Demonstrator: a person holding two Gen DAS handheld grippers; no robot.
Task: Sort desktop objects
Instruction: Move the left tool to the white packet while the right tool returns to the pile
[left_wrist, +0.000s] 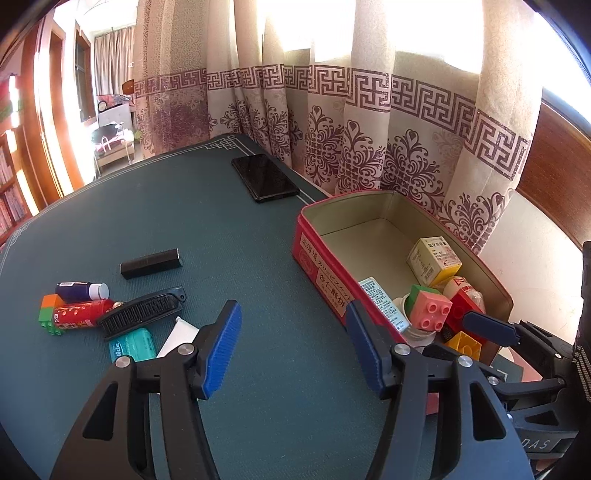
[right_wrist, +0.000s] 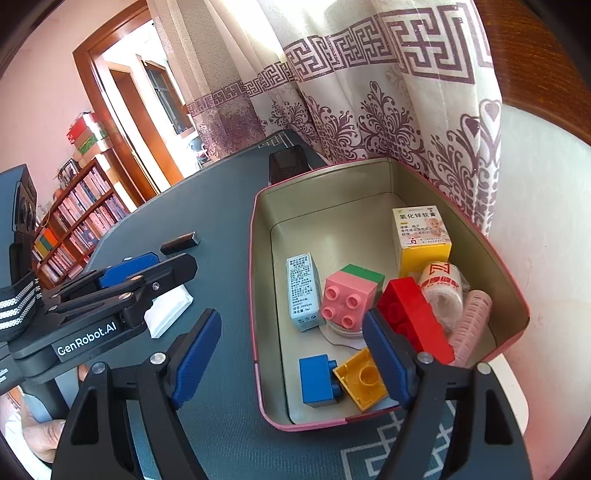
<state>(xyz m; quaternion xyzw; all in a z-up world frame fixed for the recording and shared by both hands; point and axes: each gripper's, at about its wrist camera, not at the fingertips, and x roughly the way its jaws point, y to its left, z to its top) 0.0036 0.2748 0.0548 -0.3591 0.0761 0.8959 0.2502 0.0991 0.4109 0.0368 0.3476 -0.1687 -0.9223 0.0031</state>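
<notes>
Near, right-wrist view: right gripper (right_wrist: 291, 354), jaws spread and empty, hung over the near end of one red tin (right_wrist: 258, 295) standing on the green desk mat (right_wrist: 207, 229). No earlier picture to compare.

Tin contents, near to far:
- 1 blue brick (right_wrist: 316, 380)
- 1 yellow brick (right_wrist: 364, 380), overturned, touching the blue one
- 1 red brick (right_wrist: 410, 314), tilted
- 1 pink-and-green brick (right_wrist: 347, 295)
- 1 pale blue carton (right_wrist: 302, 291), upright
- 1 pink roller (right_wrist: 474, 317)
- 1 wrapped white roll (right_wrist: 443, 291)
- 1 yellow-and-white carton (right_wrist: 421, 232), upright at the far wall

Left-wrist view: left gripper (left_wrist: 293, 354), jaws parted, nothing between them, above bare mat left of the tin.

Loose items on mat, left cluster:
- 1 teal packet (left_wrist: 133, 345)
- 1 white packet (left_wrist: 181, 334)
- 1 black brush (left_wrist: 142, 314)
- 1 red can (left_wrist: 83, 314), lying
- 1 orange-and-green brick stack (left_wrist: 48, 314)
- 1 blue bottle (left_wrist: 81, 290), lying
- 1 black bar (left_wrist: 151, 263), apart

Far: 1 black phone (left_wrist: 264, 177), by the curtain (left_wrist: 369, 129).
</notes>
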